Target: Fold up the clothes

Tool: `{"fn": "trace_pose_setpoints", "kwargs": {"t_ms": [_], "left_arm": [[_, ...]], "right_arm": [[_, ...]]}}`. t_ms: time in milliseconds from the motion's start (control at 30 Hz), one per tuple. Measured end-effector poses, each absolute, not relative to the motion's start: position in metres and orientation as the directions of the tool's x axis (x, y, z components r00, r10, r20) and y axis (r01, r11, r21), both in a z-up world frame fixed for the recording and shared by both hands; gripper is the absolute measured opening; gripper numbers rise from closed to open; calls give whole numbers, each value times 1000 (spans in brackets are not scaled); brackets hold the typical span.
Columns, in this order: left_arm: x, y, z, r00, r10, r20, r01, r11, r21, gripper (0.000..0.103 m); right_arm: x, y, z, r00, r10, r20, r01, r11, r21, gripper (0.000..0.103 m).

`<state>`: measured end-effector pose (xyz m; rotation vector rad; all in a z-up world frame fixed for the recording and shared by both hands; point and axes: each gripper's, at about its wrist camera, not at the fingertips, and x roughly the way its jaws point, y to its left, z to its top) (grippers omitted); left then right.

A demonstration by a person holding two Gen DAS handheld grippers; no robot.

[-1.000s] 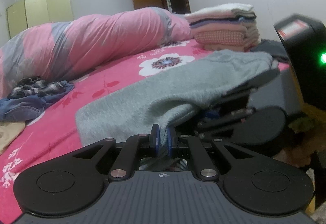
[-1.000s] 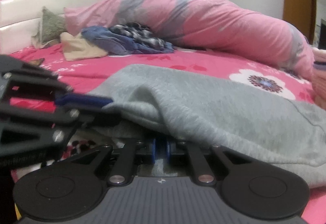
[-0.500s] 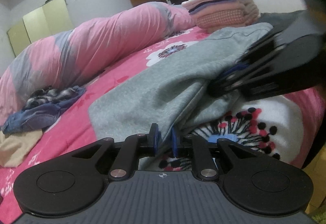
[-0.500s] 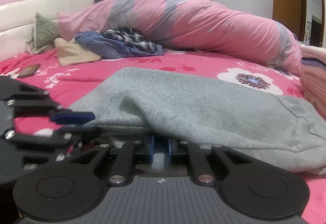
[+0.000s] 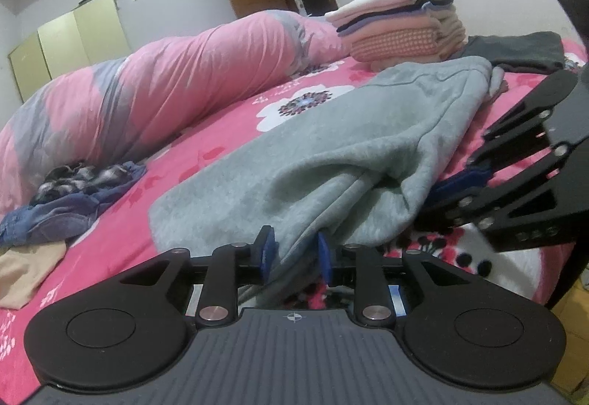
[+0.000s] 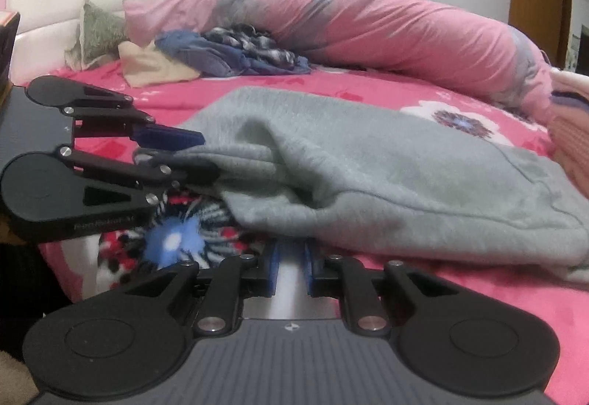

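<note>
Grey garment (image 5: 353,147) on bed; left gripper (image 5: 292,250) opening, edge between jaws.

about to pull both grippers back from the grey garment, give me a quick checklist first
1. Left gripper released: cannot tell. Its jaws have just been opening, but the grey fleece garment lies between them, and contact with the pads is unclear.
2. Right gripper clear of fabric: cannot tell. The jaws stand narrowly apart, and the garment's edge drapes right at the tips.
3. Fold lying flat: not ok. The near edge is bunched and lifted off the floral bedsheet.
4. Grippers apart from each other: ok.
5. Folded stack undisturbed: ok.
6. Unfolded pile clear of the garment: ok.
</note>
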<state>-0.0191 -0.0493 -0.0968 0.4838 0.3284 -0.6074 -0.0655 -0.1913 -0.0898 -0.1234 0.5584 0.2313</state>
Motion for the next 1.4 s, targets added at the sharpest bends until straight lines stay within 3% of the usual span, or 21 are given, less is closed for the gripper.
{"fn": "trace_pose_setpoints", "kwargs": {"t_ms": [400,667,900,1067,1200,1400], "left_arm": [[-10,-56,-94,766,-477,-430,617,733,286,26],[-13,-55,-91,773,-497,-393,610,752,249,9],[-19,-51,-86,785,-513,-347,602,763,234,6],[-22,-49,-83,783,-529,-327,610,757,234,6],[-22,-46,-90,772,-533,-347,621,748,232,5],[-21,-48,-108,758,-514,-402,632,731,257,5]], "right_arm": [[-77,-197,-77,878,254,-406,-288,957,-23,14],[-65,-193,-80,882,278,-382,-304,953,-8,14],[-39,-198,-84,846,335,-414,-310,942,129,14],[-15,-217,-92,837,334,-433,-201,924,324,13],[-8,-239,-101,849,326,-416,-92,866,491,11],[-28,-265,-112,878,274,-393,17,801,598,11]]}}
